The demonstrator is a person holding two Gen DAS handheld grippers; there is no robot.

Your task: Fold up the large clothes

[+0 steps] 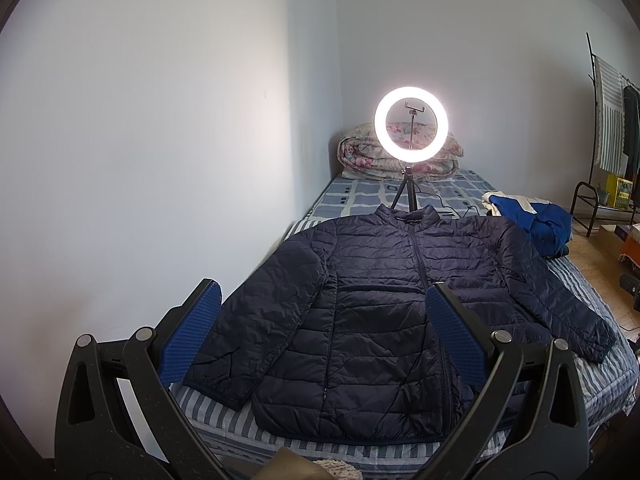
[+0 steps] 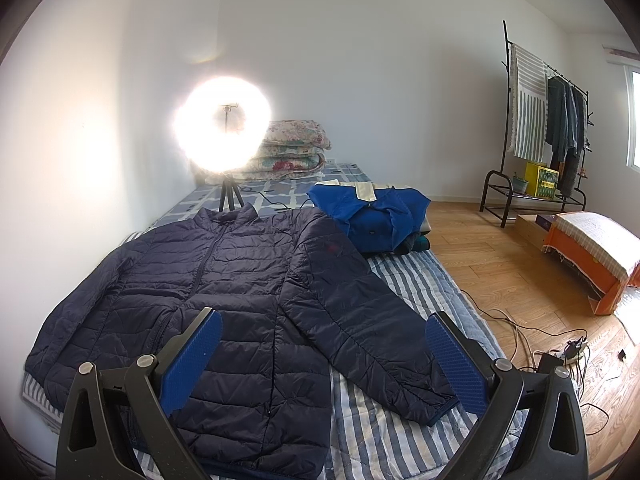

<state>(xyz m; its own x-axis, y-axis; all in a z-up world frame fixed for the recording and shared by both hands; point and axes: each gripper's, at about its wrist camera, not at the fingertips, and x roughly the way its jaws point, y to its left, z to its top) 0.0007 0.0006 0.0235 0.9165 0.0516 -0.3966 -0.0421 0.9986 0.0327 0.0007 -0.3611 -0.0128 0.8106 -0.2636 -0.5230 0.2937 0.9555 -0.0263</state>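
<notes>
A dark navy quilted puffer jacket lies flat and face up on the striped bed, zipped, collar away from me, both sleeves spread out. It also shows in the right wrist view. My left gripper is open and empty, held above the jacket's lower left part. My right gripper is open and empty, above the jacket's lower right side and its right sleeve.
A lit ring light on a tripod stands on the bed behind the collar. A folded floral quilt lies at the head. A blue garment pile sits right of the jacket. Wall to the left; wooden floor, cables, clothes rack to the right.
</notes>
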